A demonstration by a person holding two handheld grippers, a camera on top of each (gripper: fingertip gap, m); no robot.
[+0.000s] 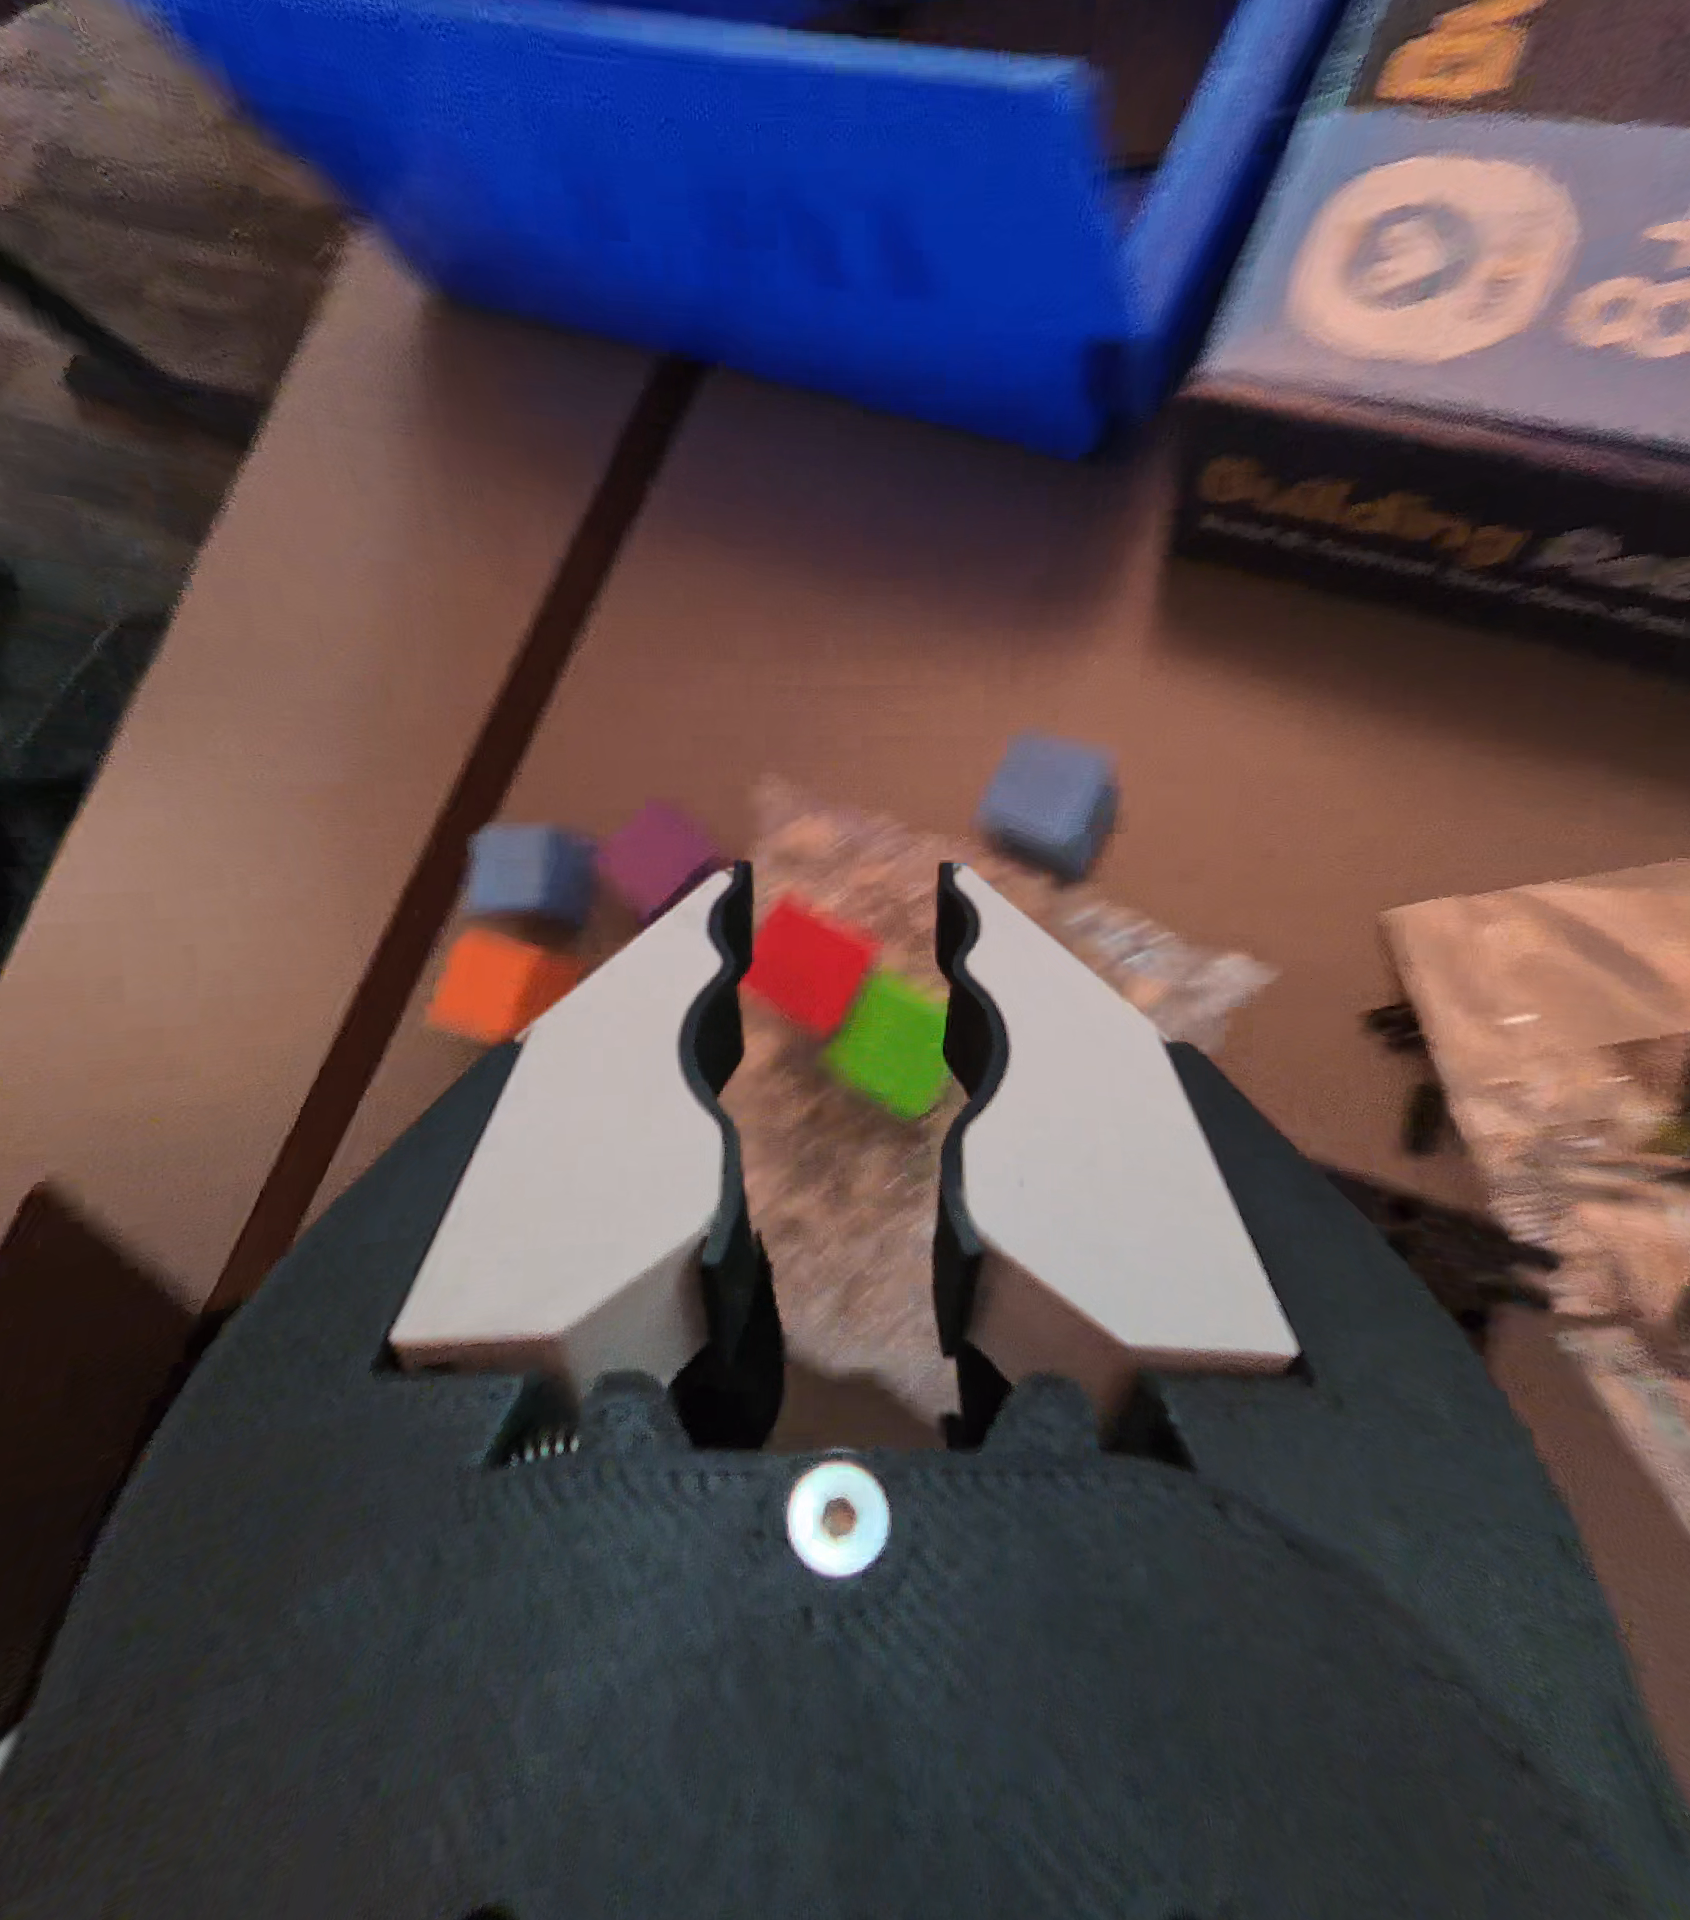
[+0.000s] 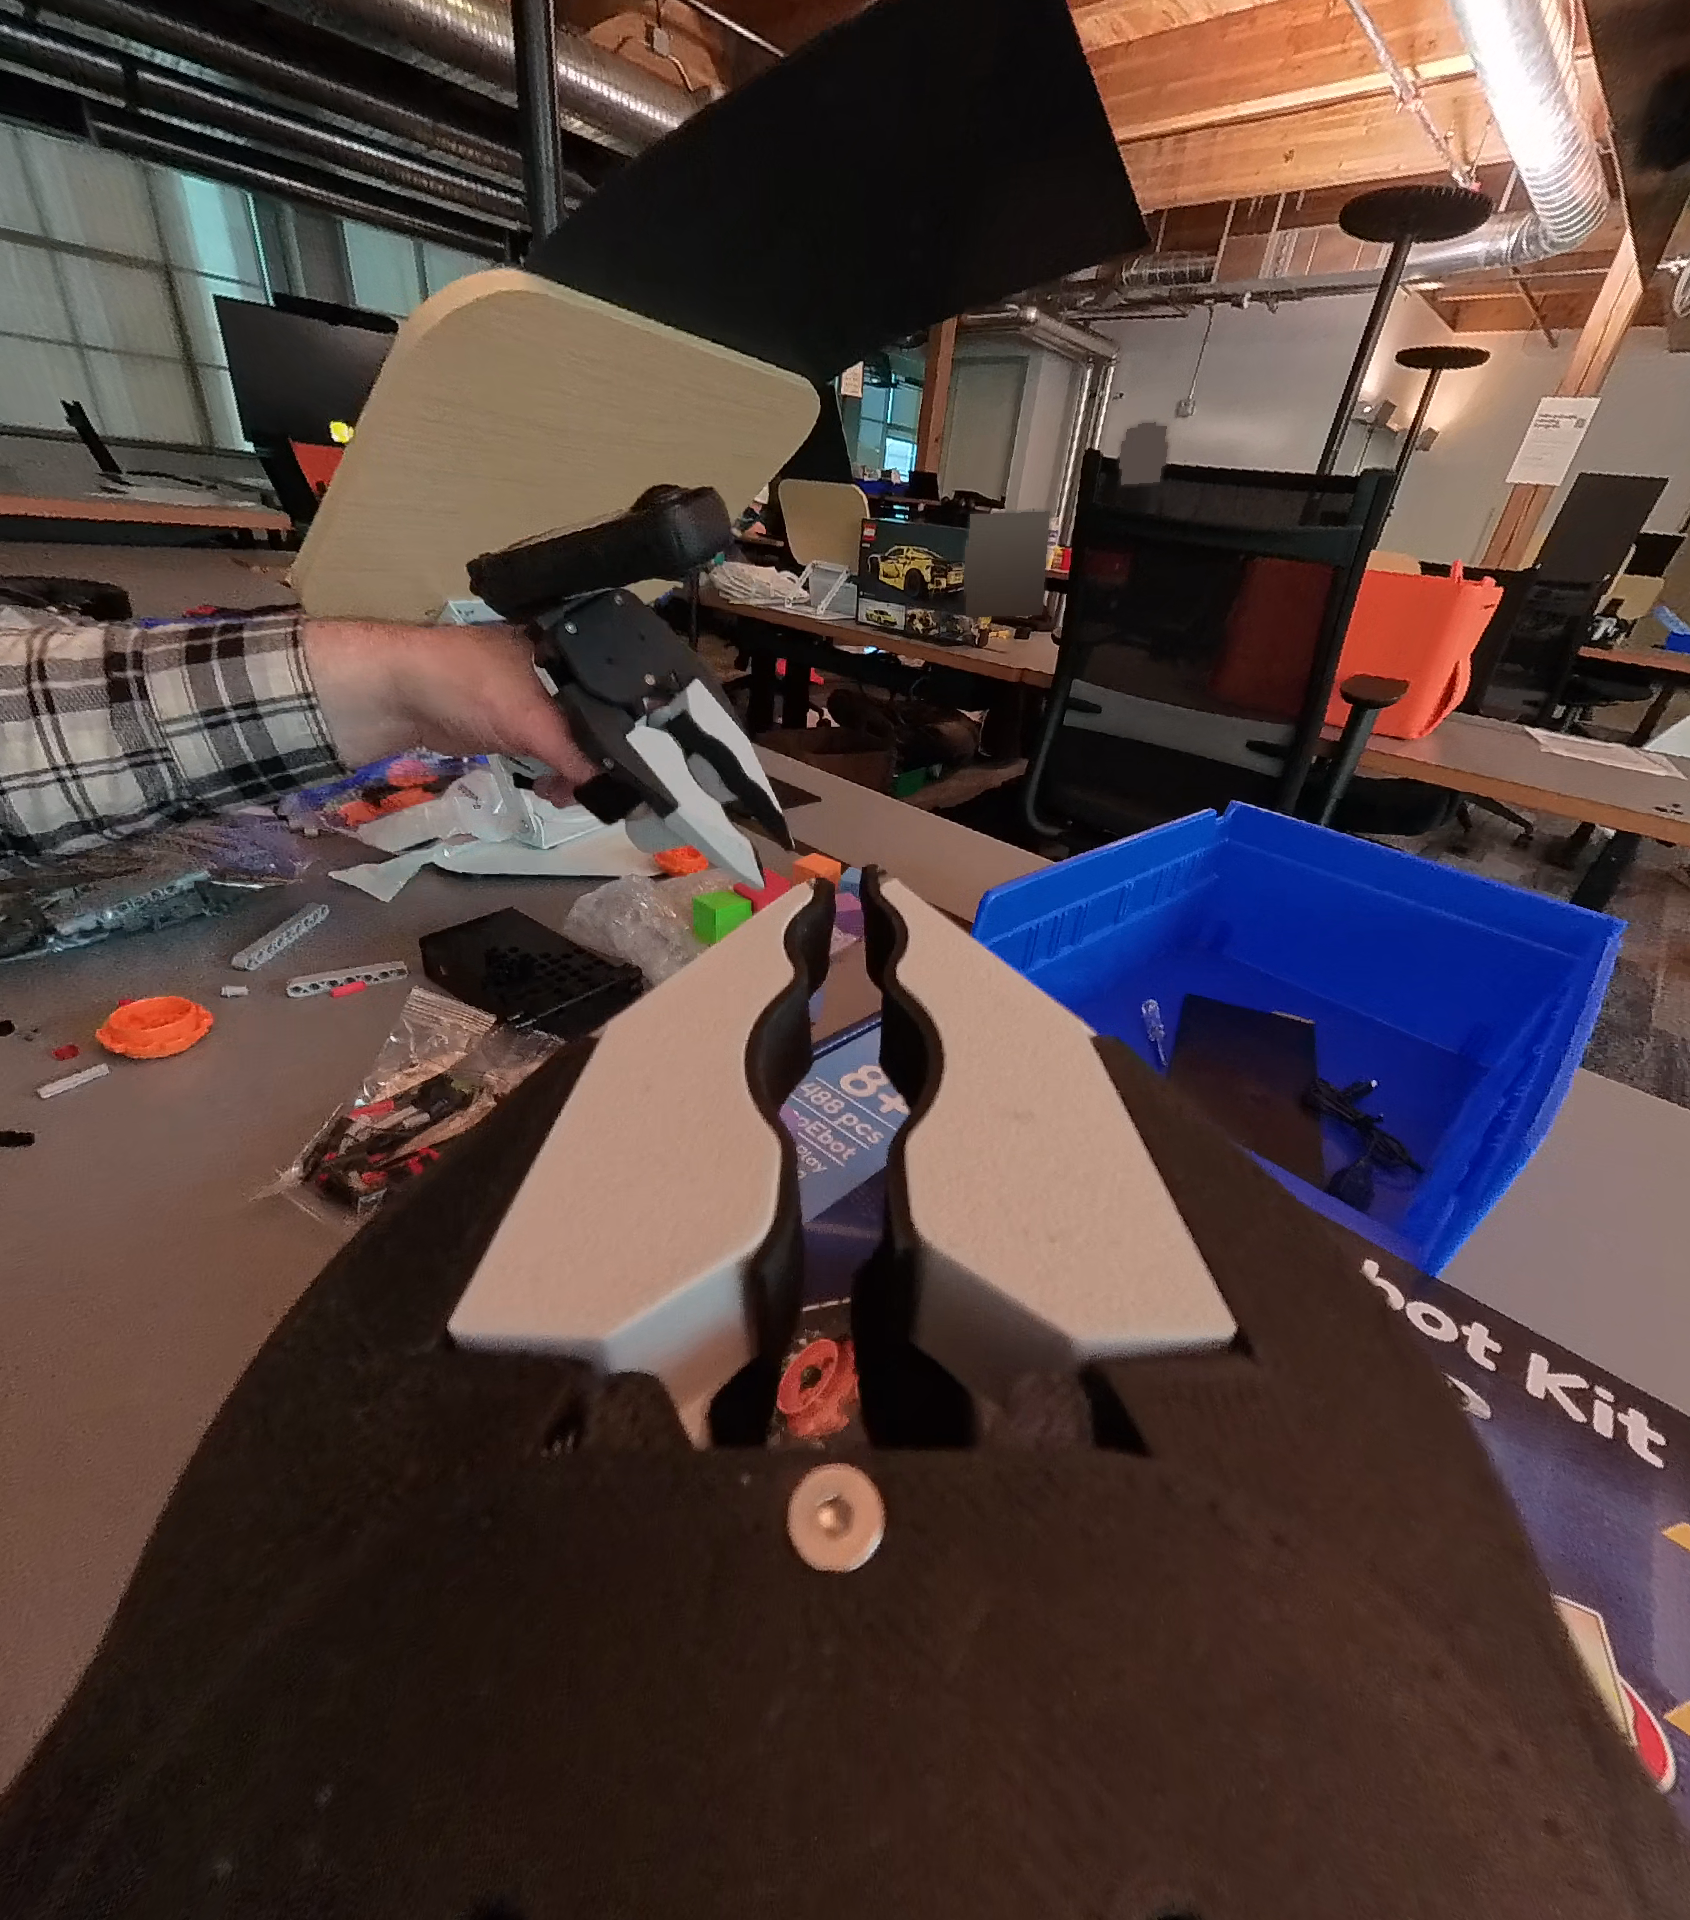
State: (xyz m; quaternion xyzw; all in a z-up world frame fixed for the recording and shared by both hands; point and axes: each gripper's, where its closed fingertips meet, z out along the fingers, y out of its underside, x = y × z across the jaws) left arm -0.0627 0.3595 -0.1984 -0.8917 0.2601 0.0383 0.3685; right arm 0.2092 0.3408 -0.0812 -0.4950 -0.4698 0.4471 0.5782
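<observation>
**Q:** What do the left gripper's (image 1: 842, 875) fingers show?

**A:** They are spread and empty, tilted down toward the tabletop (image 1: 872, 623). The red cube (image 1: 808, 961) lies in the gap just past the tips, closer to the left finger. The green cube (image 1: 888, 1044) touches it on the side nearer the right finger. Both rest on a crinkled clear bag (image 1: 851, 1195). The view is blurred, so whether a finger touches the red cube cannot be told.

**Q:** What surrounds them?

**A:** Outside the left finger lie an orange cube (image 1: 498, 982), a blue cube (image 1: 529, 883) and a purple cube (image 1: 659, 857). A grey-blue cube (image 1: 1049, 800) sits beyond the right fingertip. A blue bin (image 1: 768, 239) stands well ahead, with a dark printed box (image 1: 1495, 540) to its right.

**Q:** Is the gap a good fit?

**A:** As a judgement, the gap looks wider than the red cube. The green cube crowds the right finger's side, so that side has the least clearance.

**Q:** And the right gripper (image 2: 849, 883)?

**A:** Its fingers are drawn close with a thin slit between them, and they pinch nothing. It hangs above the printed box, with the bin to the right of its fingers.
</observation>
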